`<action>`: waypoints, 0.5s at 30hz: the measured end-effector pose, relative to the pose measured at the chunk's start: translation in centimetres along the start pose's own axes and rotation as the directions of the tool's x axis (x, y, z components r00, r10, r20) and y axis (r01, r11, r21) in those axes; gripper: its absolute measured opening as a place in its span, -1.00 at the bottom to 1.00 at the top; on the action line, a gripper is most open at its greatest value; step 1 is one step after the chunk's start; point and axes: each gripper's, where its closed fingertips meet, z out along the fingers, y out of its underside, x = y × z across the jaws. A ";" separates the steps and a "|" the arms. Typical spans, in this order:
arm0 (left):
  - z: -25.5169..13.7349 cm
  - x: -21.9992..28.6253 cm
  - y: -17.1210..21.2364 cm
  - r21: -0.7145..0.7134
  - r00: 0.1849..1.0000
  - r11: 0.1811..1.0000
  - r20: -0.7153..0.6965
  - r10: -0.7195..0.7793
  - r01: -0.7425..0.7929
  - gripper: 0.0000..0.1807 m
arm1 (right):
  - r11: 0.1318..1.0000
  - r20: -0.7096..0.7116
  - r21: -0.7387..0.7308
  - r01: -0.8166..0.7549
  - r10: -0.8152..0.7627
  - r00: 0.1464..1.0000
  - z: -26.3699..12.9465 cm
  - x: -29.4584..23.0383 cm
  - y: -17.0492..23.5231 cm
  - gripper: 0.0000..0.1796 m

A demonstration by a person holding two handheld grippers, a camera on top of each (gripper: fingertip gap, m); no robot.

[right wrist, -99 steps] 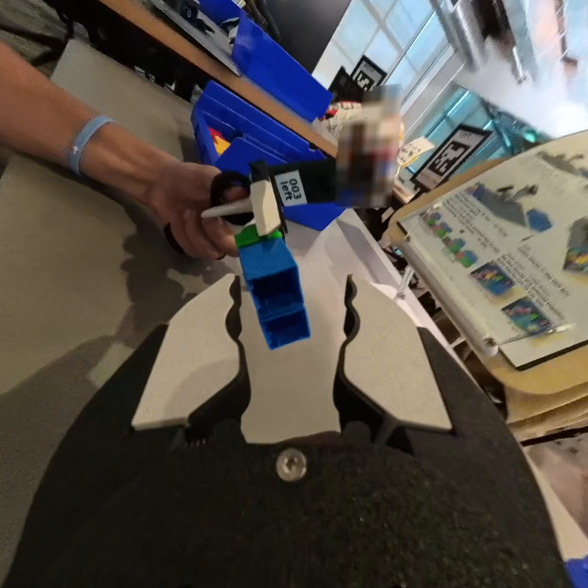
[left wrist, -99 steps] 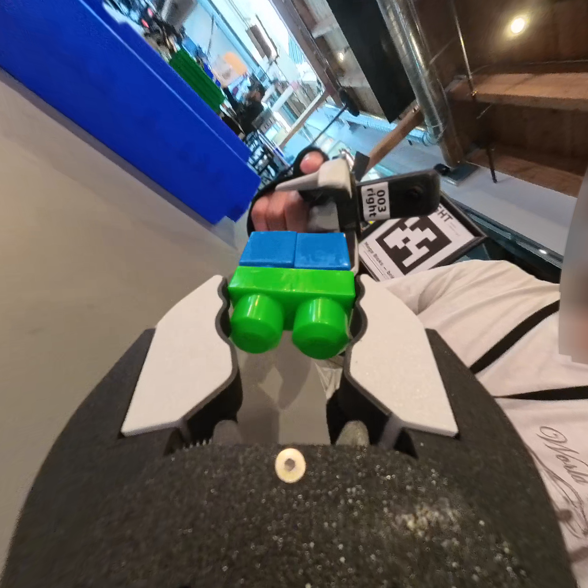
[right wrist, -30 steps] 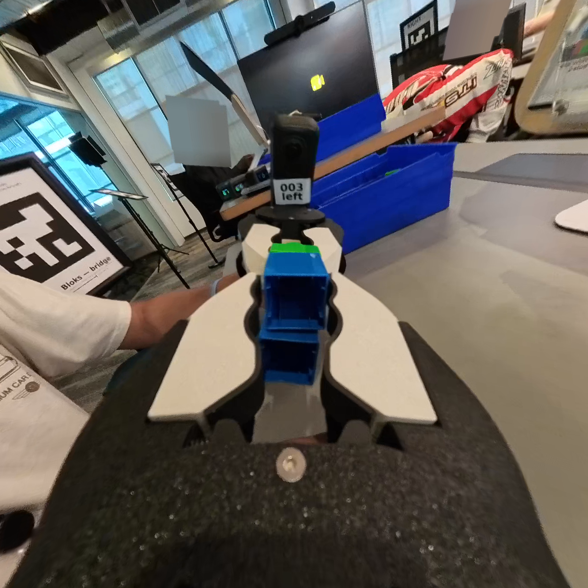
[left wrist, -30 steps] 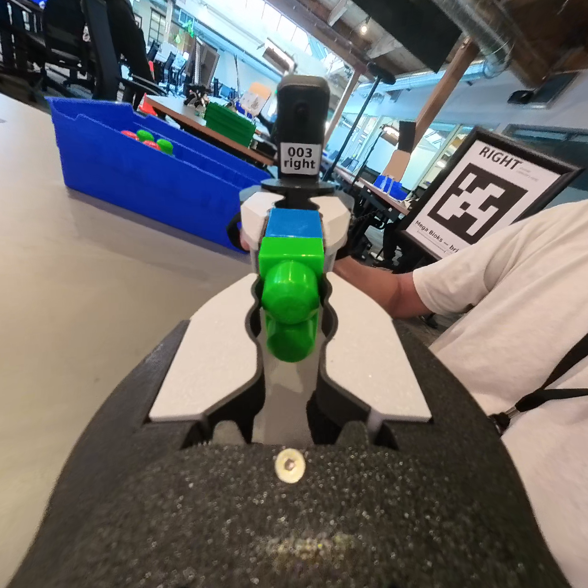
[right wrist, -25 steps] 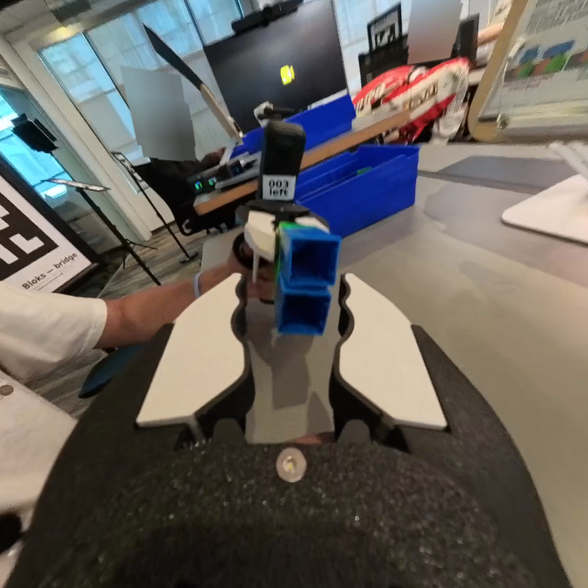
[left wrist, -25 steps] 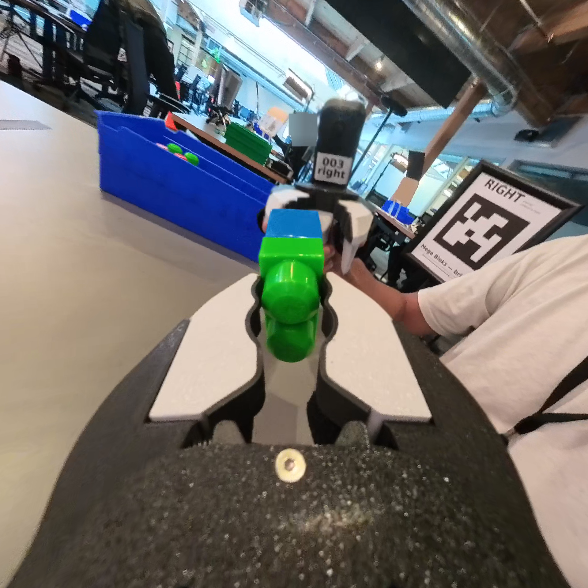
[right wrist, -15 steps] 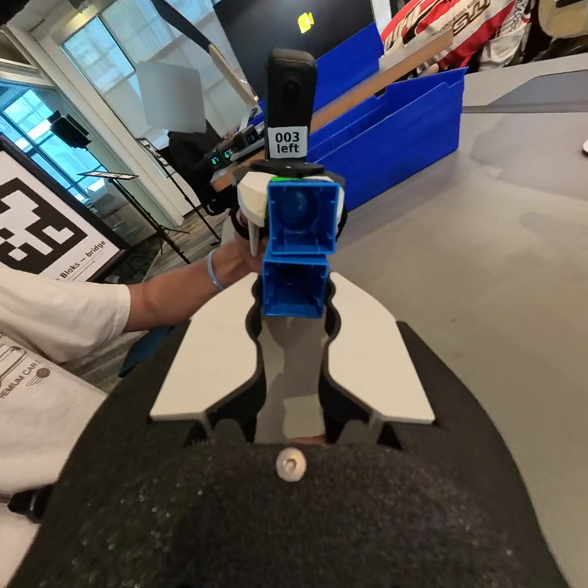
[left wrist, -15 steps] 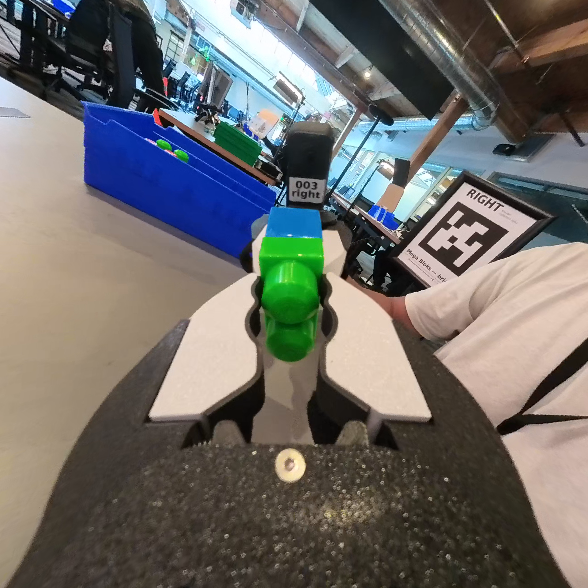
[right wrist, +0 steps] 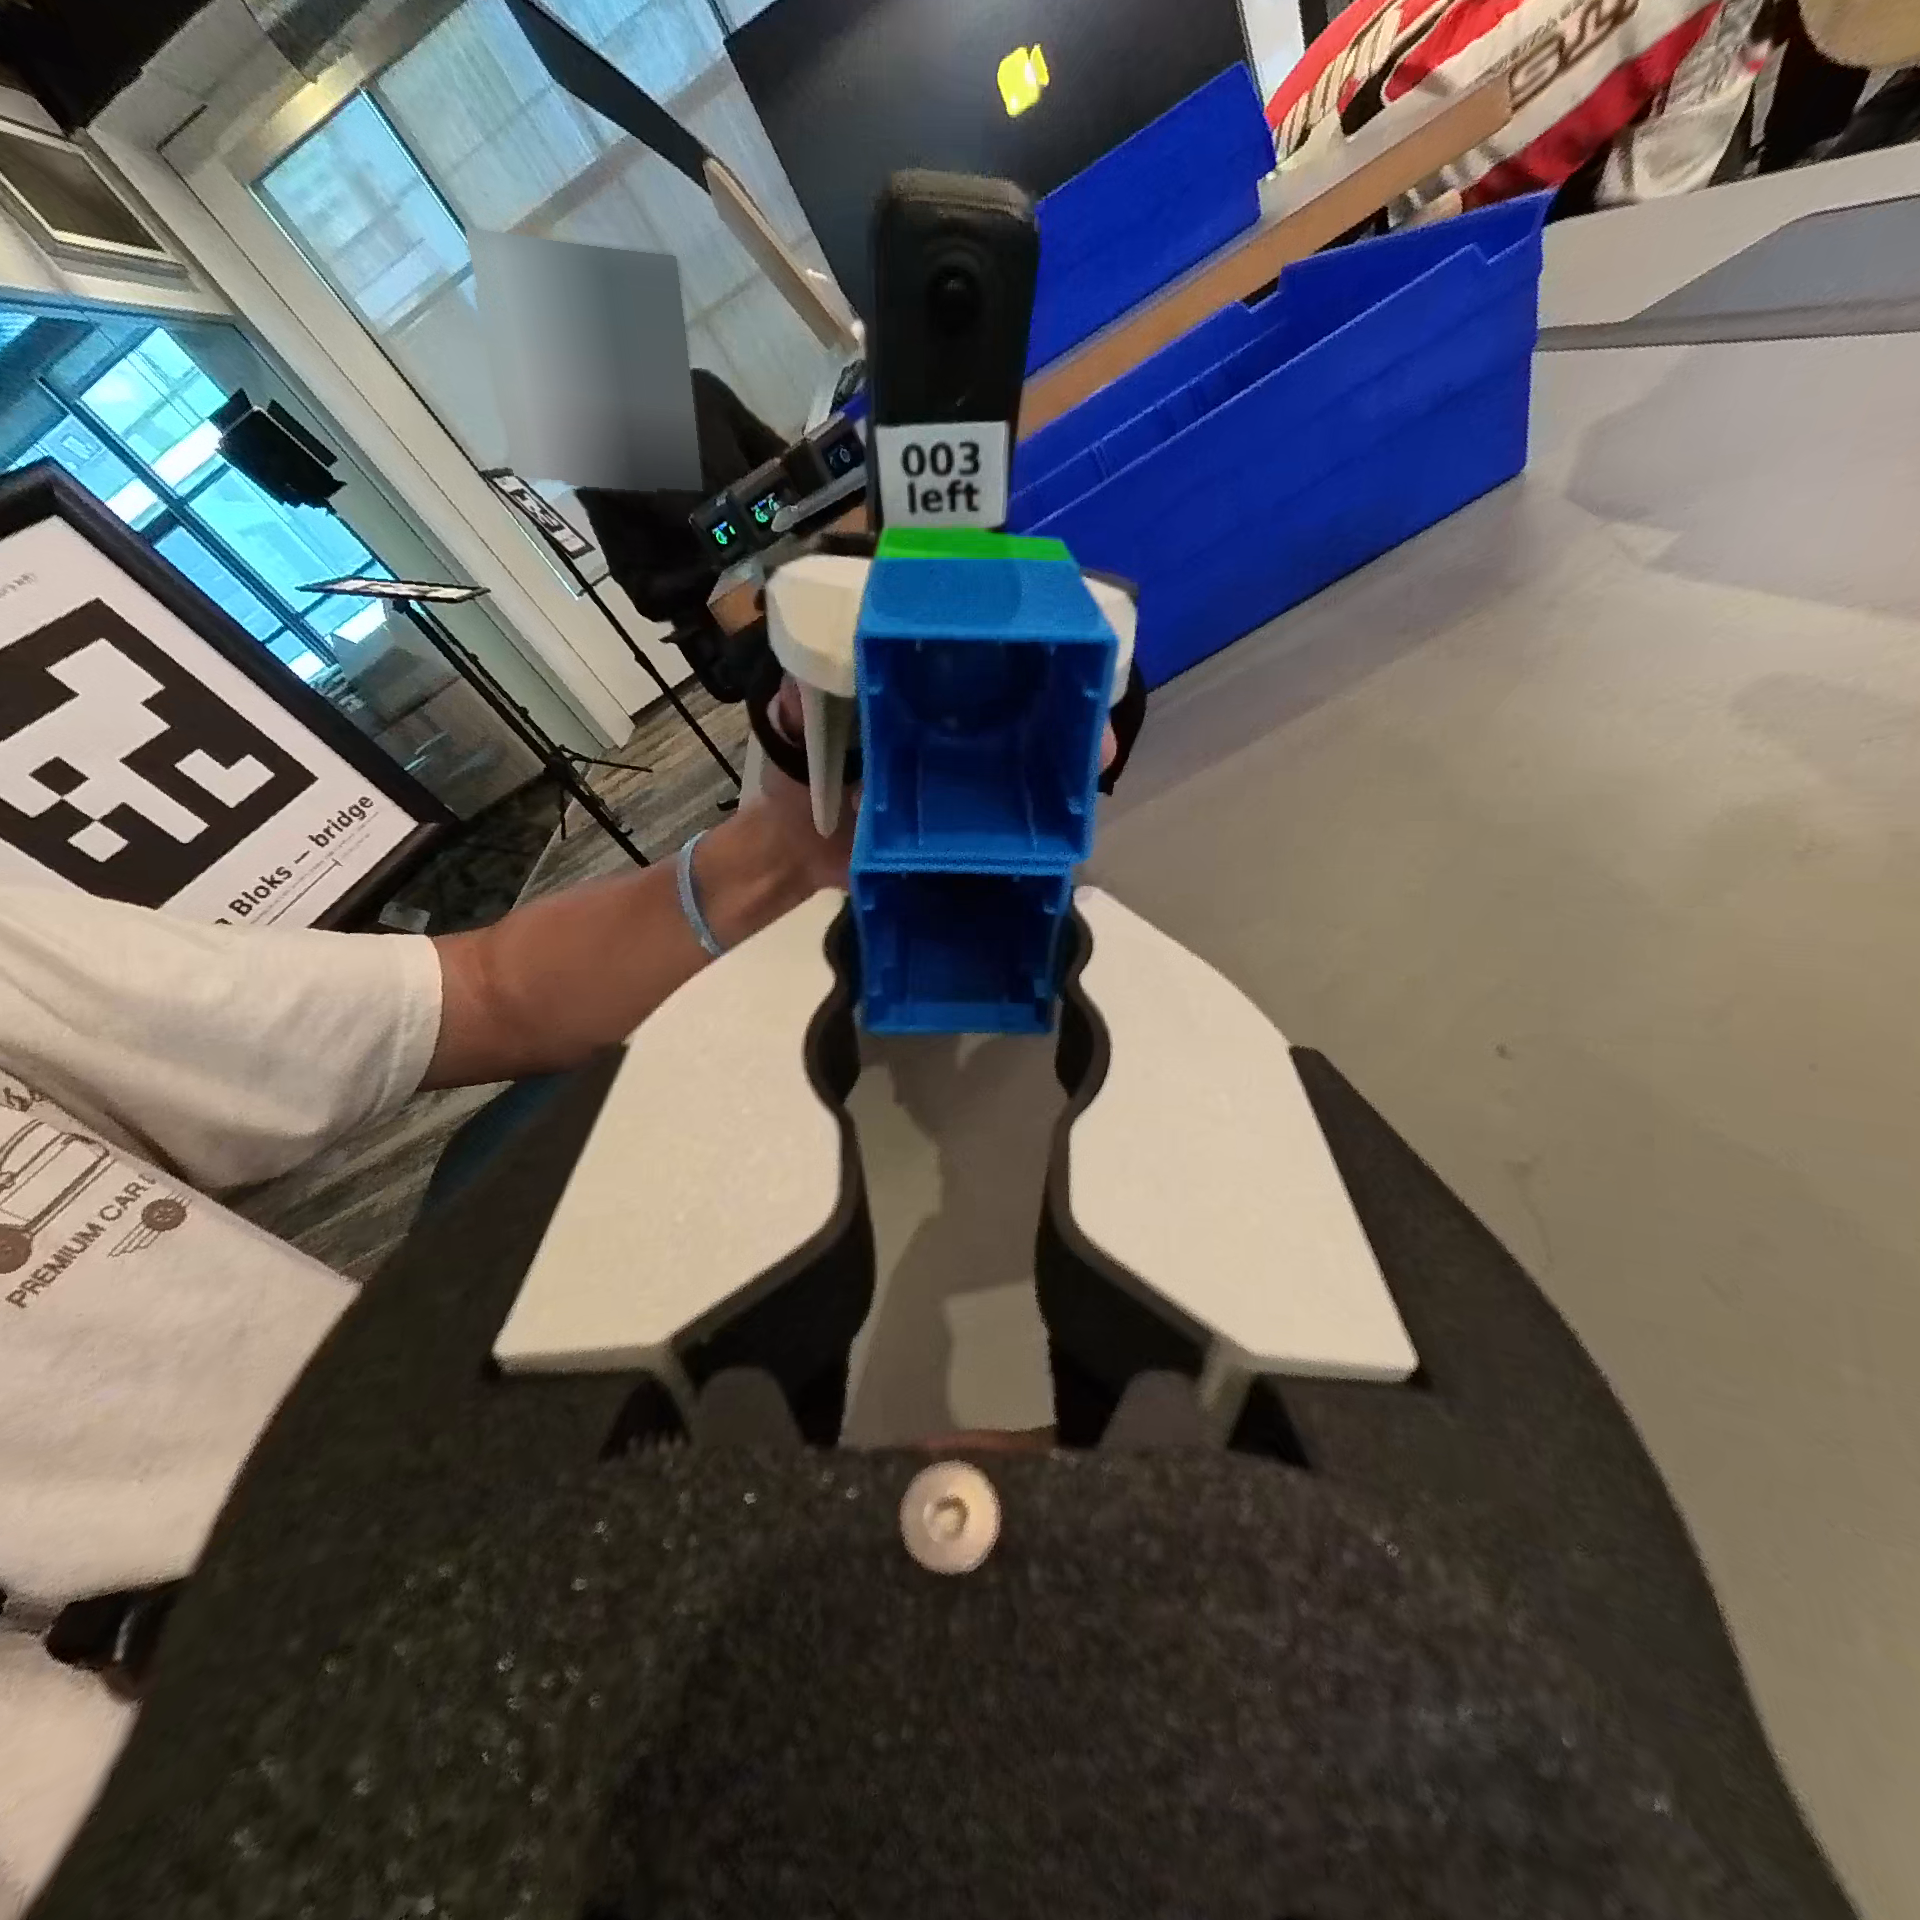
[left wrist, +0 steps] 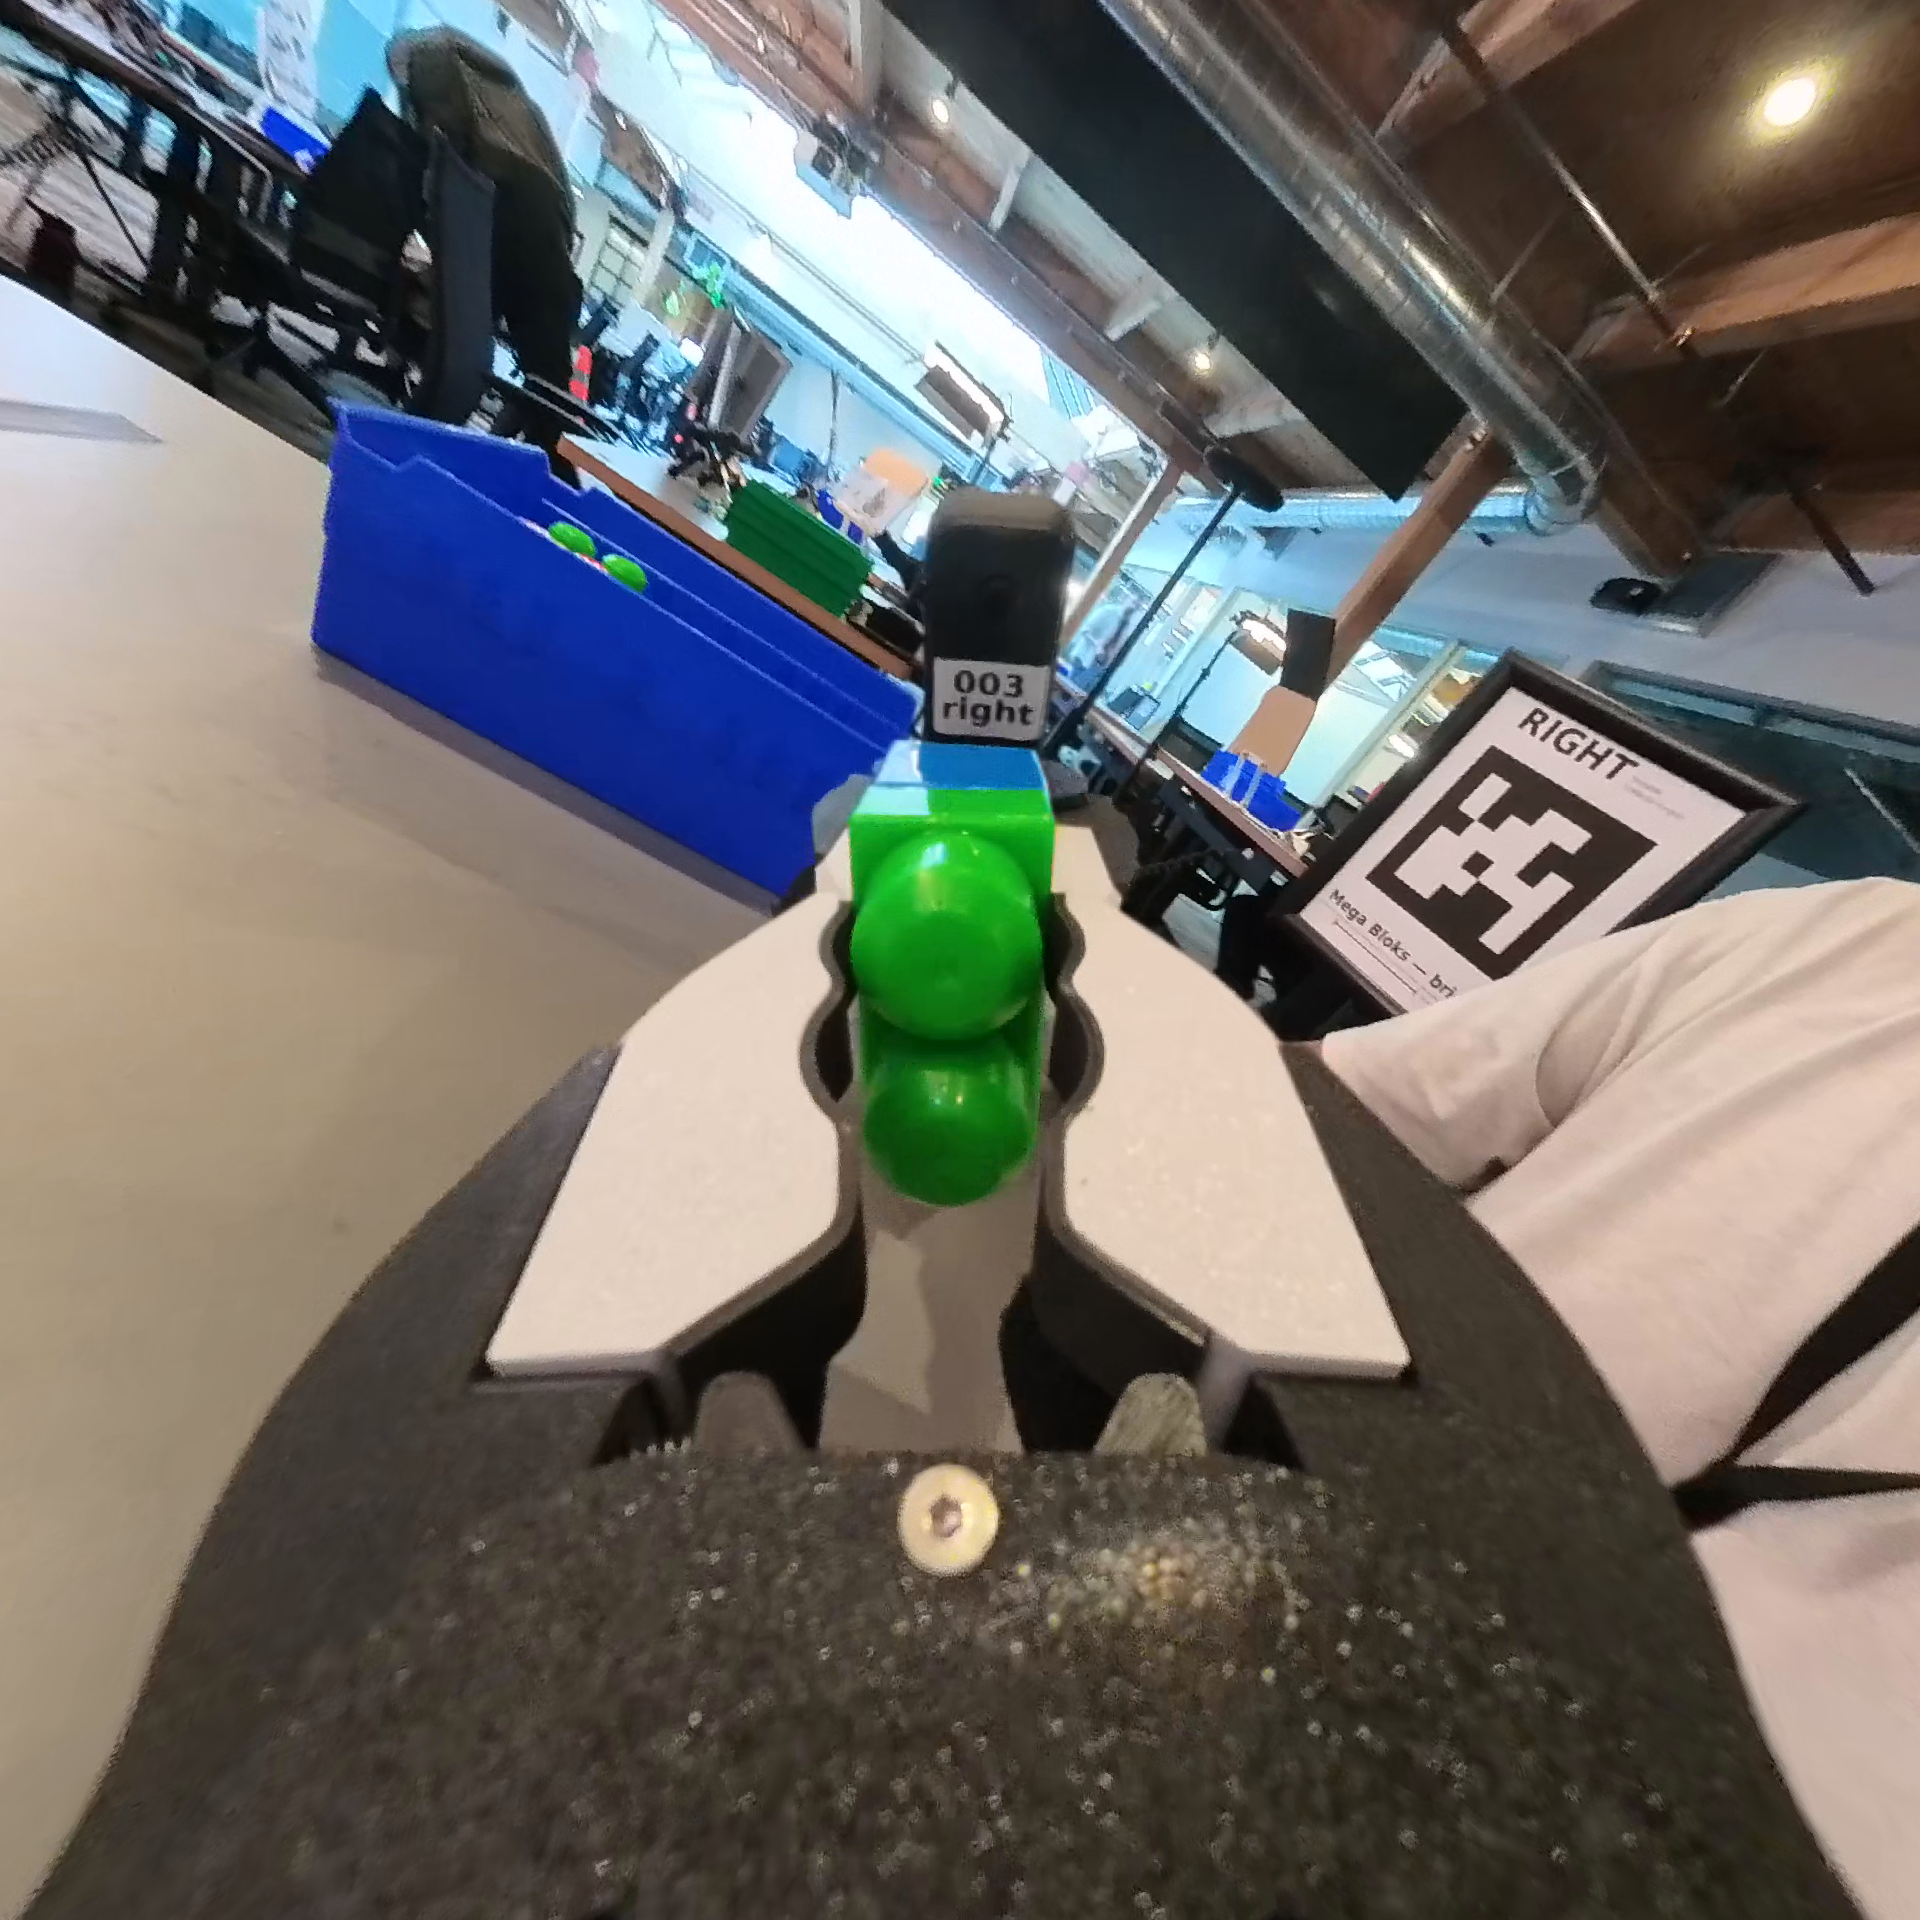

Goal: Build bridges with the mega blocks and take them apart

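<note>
Since a moment ago, both views have tipped further, and the right hand-held gripper's fingers now sit lower on the blue block.

From the left wrist view, the left hand-held gripper [left wrist: 945,997] is closed narrowly on the green block [left wrist: 948,971], studs facing the camera. The blue block [left wrist: 961,771] is joined to the green block's far side. Beyond and left of the green block, a blue bin [left wrist: 582,665] stands on the tabletop [left wrist: 208,935].

From the right wrist view, the right hand-held gripper [right wrist: 951,966] pinches the lower end of the blue block [right wrist: 971,800], hollow underside facing the camera; whether the grip is firm is hard to judge. A sliver of green block [right wrist: 971,543] shows behind the blue block, held by the left hand-held gripper [right wrist: 951,613].
</note>
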 end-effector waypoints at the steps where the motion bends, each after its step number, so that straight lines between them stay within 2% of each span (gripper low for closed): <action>1: 0.0 0.1 -0.1 0.009 1.000 1.000 0.004 0.010 -0.010 -0.62 | 1.000 0.001 0.009 0.001 -0.001 1.000 0.0 0.0 -0.1 -0.61; 12: 0.0 0.3 -1.0 0.080 1.000 0.997 -0.002 0.006 -0.006 -0.62 | 0.997 0.009 0.076 -0.019 0.018 1.000 0.4 -0.3 -0.8 -0.62; 15: -0.3 0.6 -0.9 0.059 1.000 0.998 -0.013 0.009 -0.008 -0.62 | 0.997 0.011 0.072 -0.002 0.001 1.000 0.4 -0.5 -1.0 -0.61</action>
